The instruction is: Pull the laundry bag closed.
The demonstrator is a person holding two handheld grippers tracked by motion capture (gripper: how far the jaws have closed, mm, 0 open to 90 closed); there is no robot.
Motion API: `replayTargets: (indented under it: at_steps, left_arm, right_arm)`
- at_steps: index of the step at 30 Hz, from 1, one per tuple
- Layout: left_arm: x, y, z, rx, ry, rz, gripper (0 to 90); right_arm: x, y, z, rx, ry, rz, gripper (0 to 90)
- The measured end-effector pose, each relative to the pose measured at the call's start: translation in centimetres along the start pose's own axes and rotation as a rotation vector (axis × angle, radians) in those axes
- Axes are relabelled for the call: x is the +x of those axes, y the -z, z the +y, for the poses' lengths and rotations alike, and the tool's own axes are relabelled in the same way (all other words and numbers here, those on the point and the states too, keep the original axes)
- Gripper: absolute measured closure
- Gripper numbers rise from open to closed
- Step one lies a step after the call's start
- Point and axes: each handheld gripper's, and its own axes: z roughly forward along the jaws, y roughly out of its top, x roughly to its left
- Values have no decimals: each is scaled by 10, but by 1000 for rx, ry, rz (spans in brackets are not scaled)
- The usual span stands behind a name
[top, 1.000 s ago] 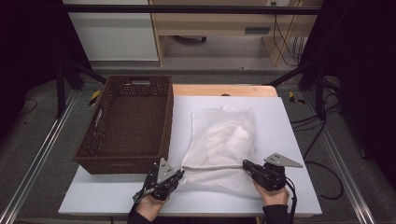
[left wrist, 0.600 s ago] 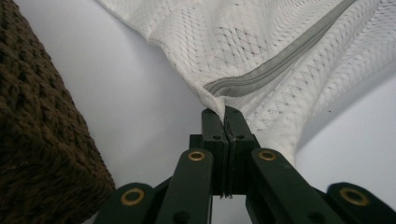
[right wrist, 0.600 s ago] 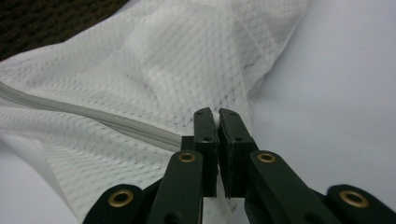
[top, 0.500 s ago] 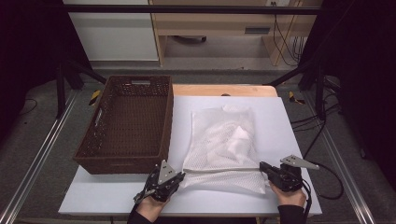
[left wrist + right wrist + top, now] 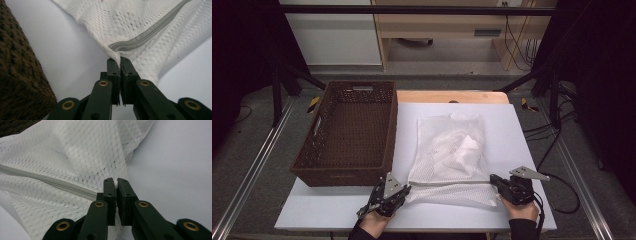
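Item 1, far left: brown woven basket (image 5: 347, 132), empty, standing on the white bench (image 5: 522, 130). Its near corner also appears at the left edge of the left gripper view.

Item 2: left hand-held gripper (image 5: 399, 191), low at the near edge of the bench, just in front of the basket's near right corner. Jaws closed tight on the near left corner of the bag, right at the end of the zipper.

Item 3, centre: white mesh laundry bag (image 5: 452, 155), lying flat beside the basket with soft white contents inside. A grey zipper (image 5: 147, 35) runs along its near end between the two grippers.

Item 4, right: right hand-held gripper (image 5: 498, 181), at the bag's near right corner. Jaws pinched on the mesh at the other zipper end.

Step in hand, as judged: the bag's near end is held taut between both grips, probably for lifting or for working the zipper. To do it well, keep both grips level and pull evenly, so the mesh neither slips from the jaws nor sags in the middle.

View notes: the high view gives the layout of basket, bag and both hands. The two gripper views add what it cannot resolve: fabric actually caught between the pads, the zipper seemingly shut, and the weave of the mesh.
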Motion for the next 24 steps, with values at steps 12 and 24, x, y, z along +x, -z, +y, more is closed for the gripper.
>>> replayTargets:
  at_steps: [12, 24]
  left_arm:
    - [12, 14, 2, -72, 33, -86, 451]
    - [28, 22, -5, -54, 41, -97, 324]
  right_arm:
    - [-3, 8, 3, -149, -17, 31, 480]
    - [-12, 16, 4, -203, 16, -43, 207]
